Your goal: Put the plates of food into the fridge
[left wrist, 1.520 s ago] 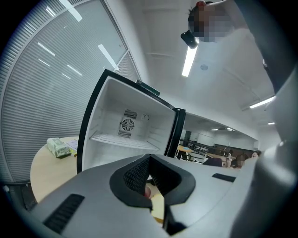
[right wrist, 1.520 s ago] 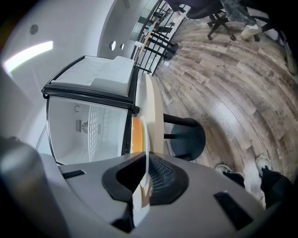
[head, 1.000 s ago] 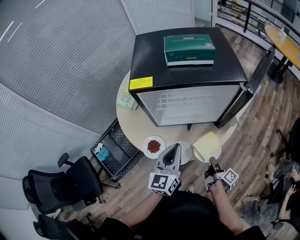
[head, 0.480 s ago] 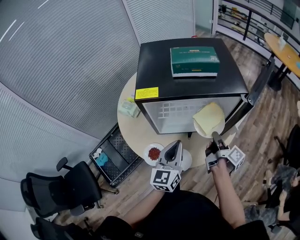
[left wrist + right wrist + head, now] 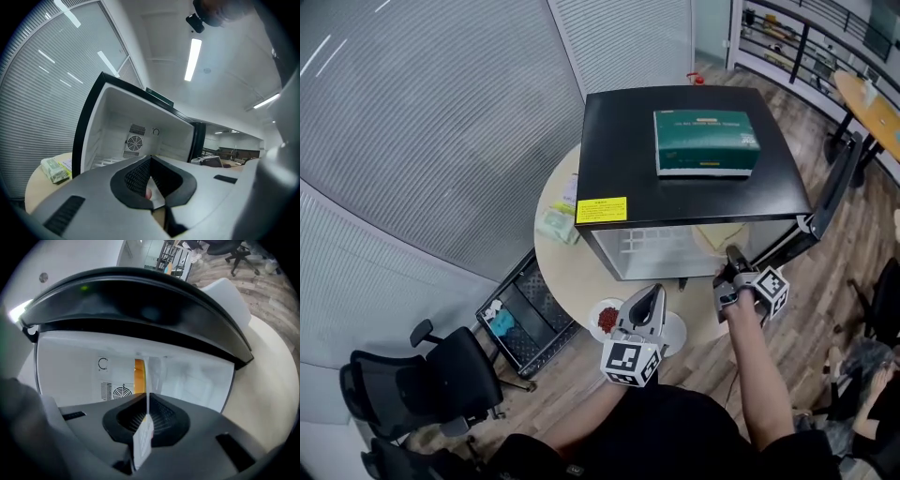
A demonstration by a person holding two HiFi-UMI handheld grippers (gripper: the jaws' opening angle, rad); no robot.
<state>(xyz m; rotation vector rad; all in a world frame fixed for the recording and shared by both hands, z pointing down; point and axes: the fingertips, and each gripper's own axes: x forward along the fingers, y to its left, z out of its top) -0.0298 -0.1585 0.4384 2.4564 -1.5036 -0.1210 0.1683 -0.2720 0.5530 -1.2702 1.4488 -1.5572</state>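
While the fridge (image 5: 619,141) stands with its door (image 5: 839,187) swung wide to my right and the green box (image 5: 706,142) on top, I'm feeding the first plate in. The fridge sits on the round table (image 5: 567,272), opening towards me.

The plate of yellow food (image 5: 719,236) is now just inside the mouth of the cavity, on its right side. It sticks straight out ahead of my right gripper (image 5: 732,255), flat face level and far edge leading into the fridge. That gripper is pinching the near rim, and its own view shows the rim thin and edge-on between the pads. Whether the plate sits on a shelf yet, I can't tell.

My right hand is clearly the nearer one to the fridge. My left gripper (image 5: 653,291) hangs back over the table's front edge, pressed together on nothing. Beneath it wait the plate of red food (image 5: 606,319) and a white plate (image 5: 673,330).

A second ago the yellow plate was low over the table's front edge. Half a second ago it was lifted in front of the opening. Now it has crossed the threshold, and my right arm reaches well forward. The left gripper has barely shifted. From here the move is straight ahead, then down and let go.
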